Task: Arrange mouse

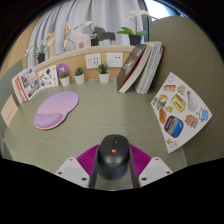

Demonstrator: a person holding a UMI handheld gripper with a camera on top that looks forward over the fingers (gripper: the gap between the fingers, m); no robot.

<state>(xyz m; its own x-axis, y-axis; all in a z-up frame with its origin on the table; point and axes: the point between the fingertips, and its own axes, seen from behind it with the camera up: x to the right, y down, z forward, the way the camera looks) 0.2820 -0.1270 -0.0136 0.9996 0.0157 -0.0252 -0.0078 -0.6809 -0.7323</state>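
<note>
A black mouse (112,157) with an orange mark on its top sits between my two fingers. The magenta pads (88,157) press against its left and right sides. My gripper (112,165) is shut on the mouse and holds it over the near part of the pale green table (115,110). A purple oval mouse pad (55,110) lies on the table beyond the fingers, to the left. The underside of the mouse is hidden.
Leaning books (140,65) stand at the back right, against a wooden shelf (95,52). Two small potted plants (102,70) stand at the back. A picture sheet (180,105) lies at the right and another (30,82) at the left.
</note>
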